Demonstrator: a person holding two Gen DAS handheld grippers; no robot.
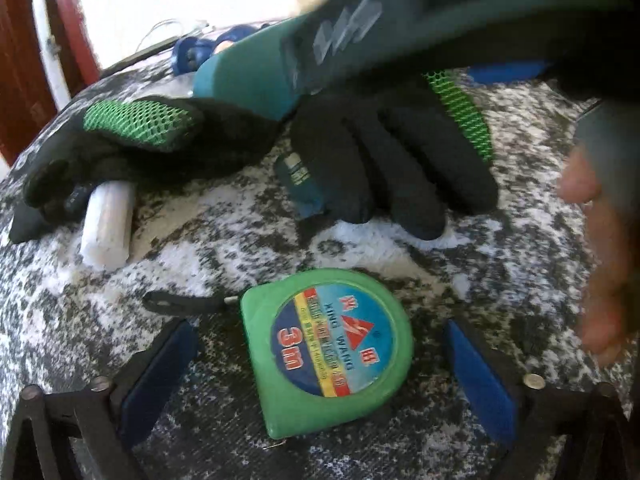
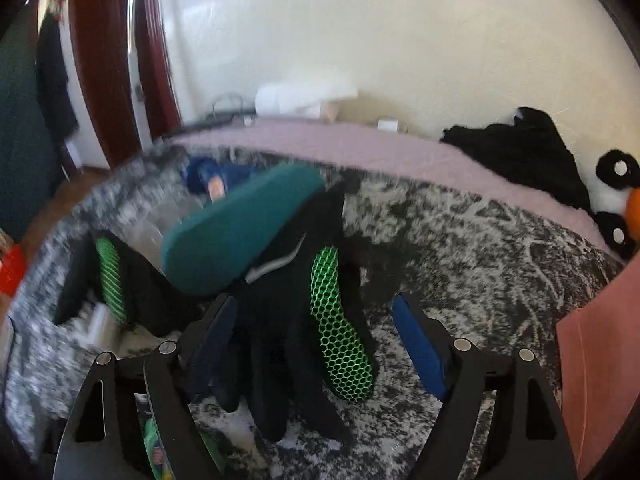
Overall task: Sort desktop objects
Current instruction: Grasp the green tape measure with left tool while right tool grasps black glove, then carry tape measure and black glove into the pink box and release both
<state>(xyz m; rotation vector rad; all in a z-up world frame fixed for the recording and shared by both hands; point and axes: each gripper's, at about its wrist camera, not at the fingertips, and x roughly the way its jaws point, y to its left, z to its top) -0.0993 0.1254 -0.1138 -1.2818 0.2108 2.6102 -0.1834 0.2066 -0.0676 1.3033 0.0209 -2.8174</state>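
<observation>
Tape measure (image 1: 326,350) lies flat on the mottled cloth (image 1: 520,248) between the left gripper's (image 1: 320,364) wide-open pads, untouched. The right gripper (image 2: 320,340), also spread, straddles a black glove (image 2: 288,328), seemingly without contact.

On the nubby, matt grey-and-white mottled woven cloth (image 1: 400,248), the glossy green plastic tape measure with its shiny printed round label (image 1: 326,350) lies just before the matt black knit gloves with green plastic honeycomb mesh (image 1: 384,168), left of them a smooth white plastic cylinder (image 1: 108,226).
</observation>
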